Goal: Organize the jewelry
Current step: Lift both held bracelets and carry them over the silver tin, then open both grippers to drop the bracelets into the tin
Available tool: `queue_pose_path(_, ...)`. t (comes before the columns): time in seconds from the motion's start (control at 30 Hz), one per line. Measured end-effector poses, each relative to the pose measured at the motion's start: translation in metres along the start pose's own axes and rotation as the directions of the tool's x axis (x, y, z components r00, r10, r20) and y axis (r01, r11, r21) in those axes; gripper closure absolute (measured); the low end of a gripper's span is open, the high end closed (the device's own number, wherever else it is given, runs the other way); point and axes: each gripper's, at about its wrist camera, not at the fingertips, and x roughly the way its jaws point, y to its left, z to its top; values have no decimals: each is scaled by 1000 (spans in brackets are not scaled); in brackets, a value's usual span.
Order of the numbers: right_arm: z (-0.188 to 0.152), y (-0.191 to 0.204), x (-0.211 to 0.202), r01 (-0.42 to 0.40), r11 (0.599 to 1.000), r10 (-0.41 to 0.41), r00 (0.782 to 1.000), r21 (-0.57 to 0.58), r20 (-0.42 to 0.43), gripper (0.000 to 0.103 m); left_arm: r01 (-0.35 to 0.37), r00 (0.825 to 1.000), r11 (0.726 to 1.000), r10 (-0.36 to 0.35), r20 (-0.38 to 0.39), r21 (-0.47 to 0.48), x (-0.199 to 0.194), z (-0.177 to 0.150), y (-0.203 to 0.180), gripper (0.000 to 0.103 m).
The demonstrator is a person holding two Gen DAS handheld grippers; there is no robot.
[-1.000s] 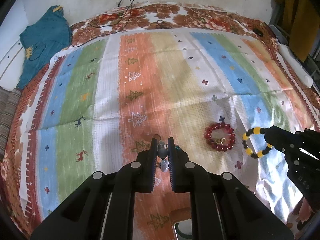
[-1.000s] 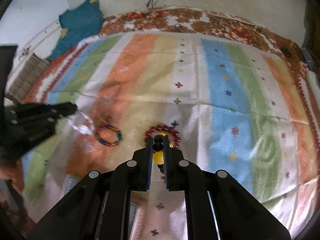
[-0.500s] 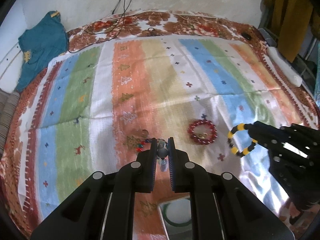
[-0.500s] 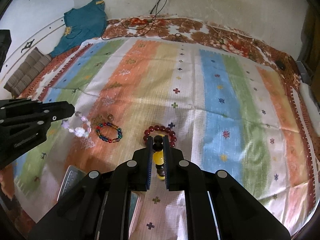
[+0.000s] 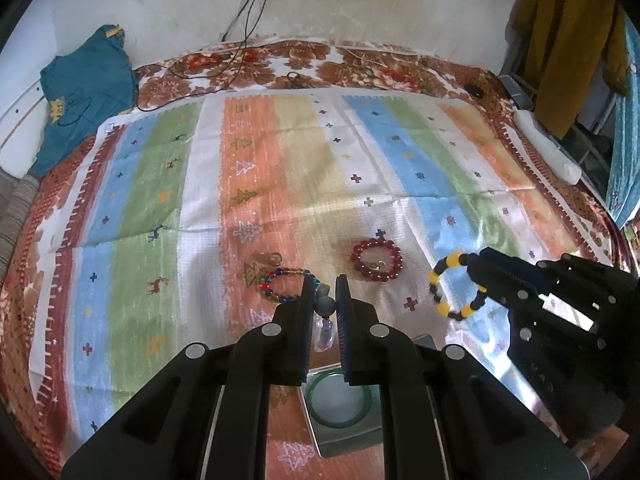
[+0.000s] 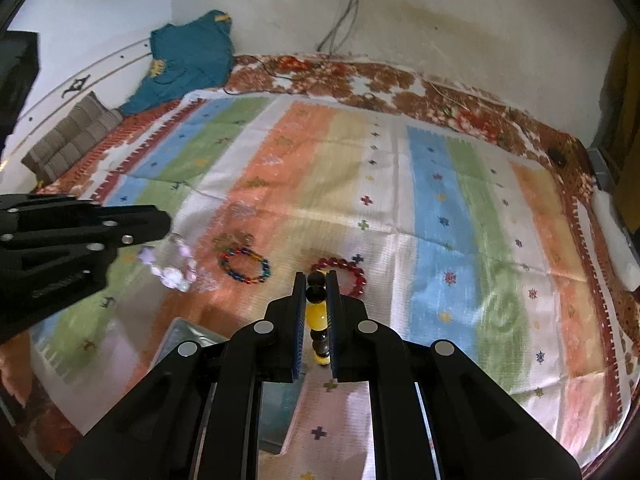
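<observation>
A pale crystal bracelet (image 6: 172,266) is pinched between the jaws of the left gripper (image 5: 325,292); in the left wrist view only a grey bead and a clear drop of it can be made out between the fingers. A yellow-and-black bead bracelet (image 5: 456,286) is pinched between the jaws of the right gripper (image 6: 317,284), and it is seen hanging clear above the striped cloth (image 5: 304,168). On the striped cloth, a red bead bracelet (image 5: 376,259) is laid flat beyond both grippers, with a multicoloured bead bracelet (image 6: 245,266) just beside it toward the left gripper. At the near edge of the striped cloth, a grey tray (image 5: 340,436) with a green bangle (image 5: 339,400) in it is largely hidden behind the left gripper's fingers. A small round thing beside the multicoloured bracelet cannot be identified.
</observation>
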Motion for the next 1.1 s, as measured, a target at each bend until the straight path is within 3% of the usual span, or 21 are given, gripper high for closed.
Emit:
queue_pose_path(0.23, -10, 13, -14, -39, 999, 39, 999, -21, 8, 92, 42, 999, 999, -42, -13, -11, -5, -13, -4, 93)
queue_pose_path(0.53, -29, 25, -26, -59, 998, 59, 998, -35, 0, 92, 16, 1000, 1000, -16, -13, 24, -15, -30, -16, 93)
queue_pose_path(1.03, -41, 19, -30, -116, 993, 116, 993, 10, -34, 92, 42, 998, 999, -43, -44, -7, -21, -50, -17, 93)
queue_pose_path(1.1, -41, 18, -31, -102, 995, 102, 994, 9, -32, 92, 26, 999, 999, -27, -45, -23, -21, -51, -15, 87)
